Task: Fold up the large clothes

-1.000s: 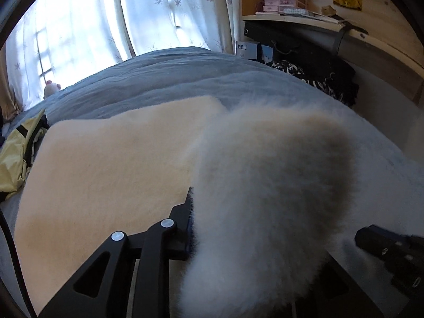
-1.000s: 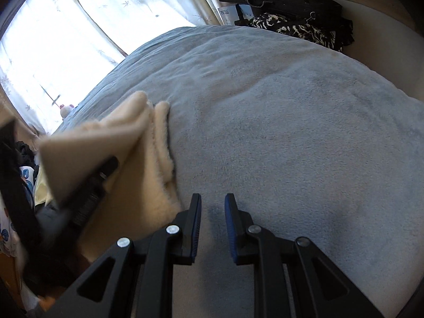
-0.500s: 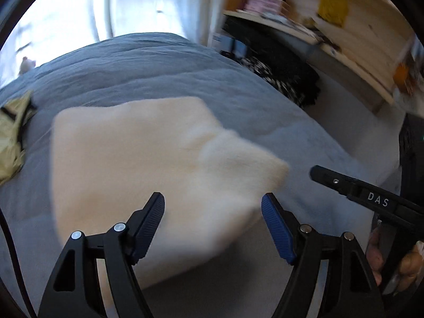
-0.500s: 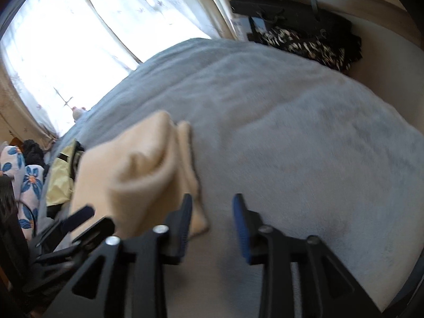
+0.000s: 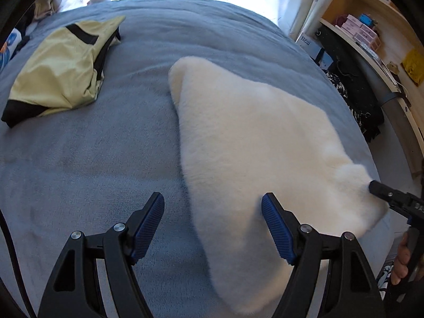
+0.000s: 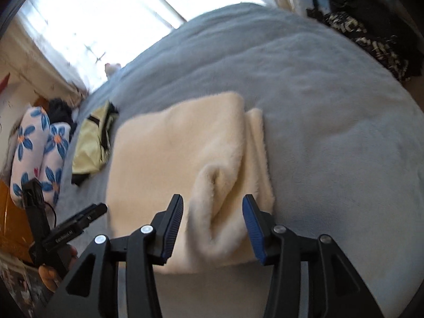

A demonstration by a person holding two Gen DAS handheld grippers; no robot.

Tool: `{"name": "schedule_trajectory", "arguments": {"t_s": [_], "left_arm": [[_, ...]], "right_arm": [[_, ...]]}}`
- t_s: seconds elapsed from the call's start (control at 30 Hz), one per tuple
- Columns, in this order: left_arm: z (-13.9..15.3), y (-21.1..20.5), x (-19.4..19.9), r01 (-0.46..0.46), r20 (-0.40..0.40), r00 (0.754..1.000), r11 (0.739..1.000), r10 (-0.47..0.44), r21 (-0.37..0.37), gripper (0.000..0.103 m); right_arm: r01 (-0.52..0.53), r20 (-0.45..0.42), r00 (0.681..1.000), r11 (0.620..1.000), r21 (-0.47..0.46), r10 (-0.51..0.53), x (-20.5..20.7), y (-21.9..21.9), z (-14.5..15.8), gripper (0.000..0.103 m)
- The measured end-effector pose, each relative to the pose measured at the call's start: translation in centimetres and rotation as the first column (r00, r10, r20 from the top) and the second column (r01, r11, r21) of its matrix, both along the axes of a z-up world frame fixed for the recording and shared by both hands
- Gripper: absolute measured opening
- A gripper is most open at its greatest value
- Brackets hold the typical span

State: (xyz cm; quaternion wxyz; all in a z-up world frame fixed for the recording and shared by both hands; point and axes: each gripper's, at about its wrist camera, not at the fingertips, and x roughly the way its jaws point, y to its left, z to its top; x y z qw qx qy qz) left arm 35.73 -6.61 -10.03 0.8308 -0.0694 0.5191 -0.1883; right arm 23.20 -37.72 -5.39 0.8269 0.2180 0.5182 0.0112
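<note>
A cream fleece garment (image 5: 254, 137) lies folded on the grey-blue bed cover (image 5: 87, 153). In the right wrist view the garment (image 6: 180, 148) shows a rolled fold near its front edge. My left gripper (image 5: 212, 212) is open and empty, its jaws straddling the garment's left front edge. My right gripper (image 6: 212, 217) is open and empty, its jaws either side of the rolled fold. The right gripper's tip (image 5: 392, 196) shows at the garment's right corner in the left wrist view. The left gripper (image 6: 76, 225) shows at the lower left of the right wrist view.
A folded yellow and black garment (image 5: 63, 66) lies at the bed's far left. A blue-flowered pillow (image 6: 39, 148) is beyond it. Wooden shelves with boxes (image 5: 365, 29) and dark clothes (image 5: 352, 92) stand to the right. A curtained window (image 6: 100, 16) is behind the bed.
My left gripper let go of the cream garment, opened wide and pulled back to the left. My right gripper opened and moved left over the garment's rolled fold.
</note>
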Motion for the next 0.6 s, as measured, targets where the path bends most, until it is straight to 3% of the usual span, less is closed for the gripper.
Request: {"name": "schedule_trajectory", "arguments": {"t_s": [0.03,0.13,0.17,0.3,0.4,0.6], "left_arm": [[-0.1,0.1,0.2,0.006,0.001,1.0,1.0,-0.006,-0.017,0.074],[-0.2,-0.2,0.8,0.01,0.004,1.0,1.0,-0.01,-0.029,0.074],[-0.2,-0.4,1.1,0.012,0.005,1.0,1.0,-0.012,-0.026,0.074],[0.4,-1.3,1.5,0.026,0.029,0.999,1.0,-0.026,-0.009,0.068],[0.7,-2.0,0.9,0.055,0.053,0.997,0.998,-0.054,-0.016,0.066],[-1.2,-4.1,-0.5,0.075,0.097,0.992,0.997,-0.076,0.012,0.065]], "right_arm": [[-0.008,-0.03,1.0,1.0,-0.005,0.008,0.7,0.1,-0.8,0.046],[-0.057,-0.084,0.995,0.998,0.034,0.06,2.2,0.6,-2.9,0.022],[-0.058,-0.085,0.995,0.998,0.023,0.059,2.4,0.8,-3.2,0.018],[-0.067,0.043,0.997,0.996,-0.066,0.07,0.6,1.1,-0.9,0.015],[-0.037,0.126,0.991,0.998,-0.053,0.044,-2.2,0.2,0.0,0.015],[-0.004,0.071,0.997,0.996,-0.089,0.01,-3.9,-0.4,-7.0,0.016]]}}
